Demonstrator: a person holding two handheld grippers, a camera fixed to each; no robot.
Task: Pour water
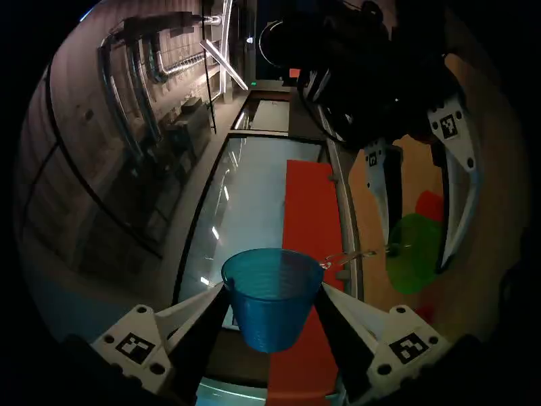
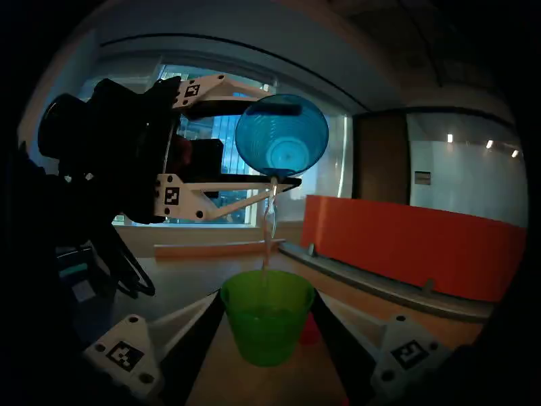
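In the left gripper view, we see the left gripper (image 1: 272,292) closed on the blue cup (image 1: 272,308), with both fingers pressing its sides. The cup is tipped so that a thin thread of water (image 1: 348,256) runs from its rim toward the green cup (image 1: 412,260). That cup sits between the fingers of the right gripper (image 1: 417,252), over the tan desk (image 1: 368,203). We judge the pour itself to be the step in hand. In the right gripper view, the green cup (image 2: 267,328) is clamped upright between that gripper's own fingers, low near the desk; we cannot tell whether it rests there. The blue cup (image 2: 280,139) hangs above it, mouth turned toward us, and the stream falls inside the green rim. The blue cup is translucent plastic with a small pool at its lower lip; the green one looks partly filled. Next we would hold the tilt steady, then level the blue cup before the green one overflows.
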